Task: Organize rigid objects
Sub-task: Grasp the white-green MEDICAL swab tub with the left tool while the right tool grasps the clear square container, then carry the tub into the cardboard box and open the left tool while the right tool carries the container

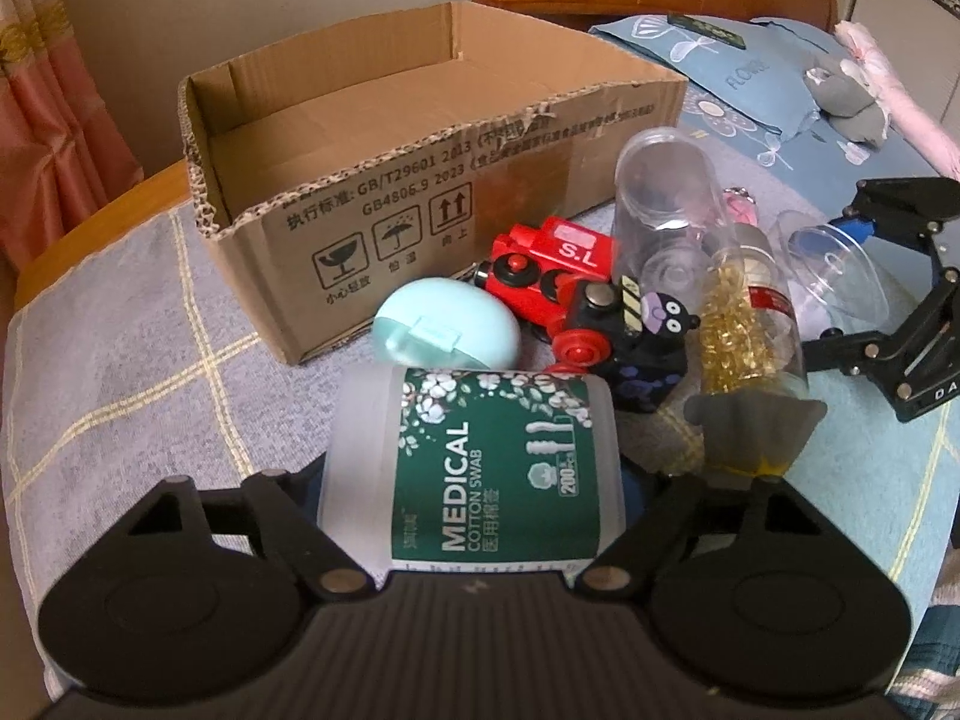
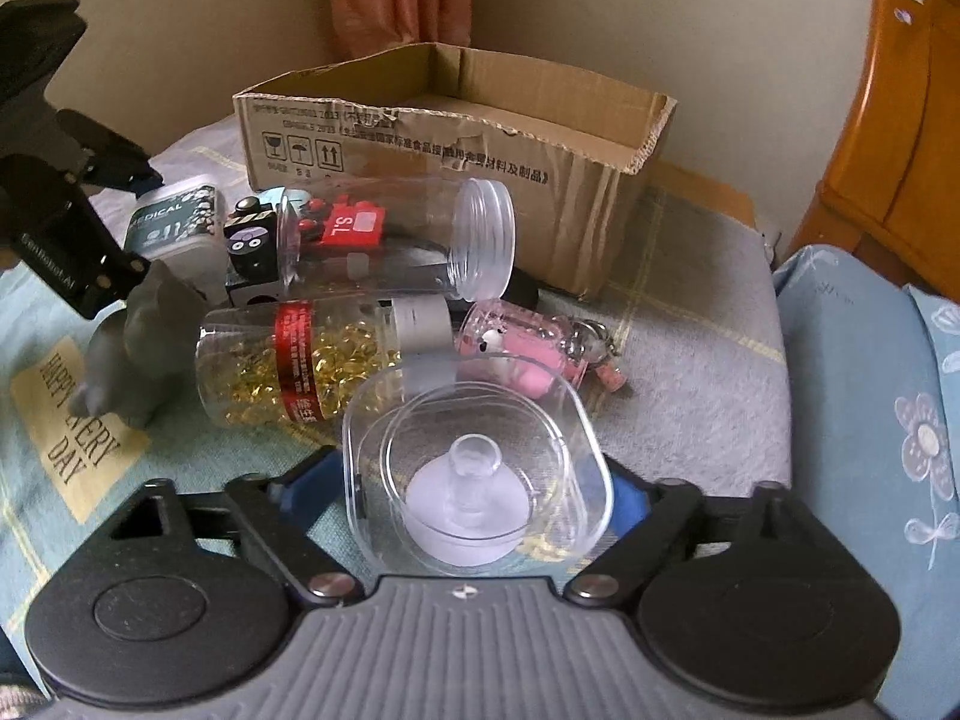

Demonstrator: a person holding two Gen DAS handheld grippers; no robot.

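Left gripper (image 1: 474, 480): your jaws sit around the cotton swab tub (image 1: 474, 468), lower centre; grip can't be told.
Right gripper (image 2: 474, 492): around the clear lid (image 2: 480, 480), lower centre; contact unclear.
Box (image 1: 420, 192): upper centre, open.

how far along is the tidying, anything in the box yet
Done: nothing shows inside the cardboard box. In hand: the left gripper brackets the cotton swab tub, the right gripper the clear lidded container. Left: toy train, capsule bottle, clear jar.
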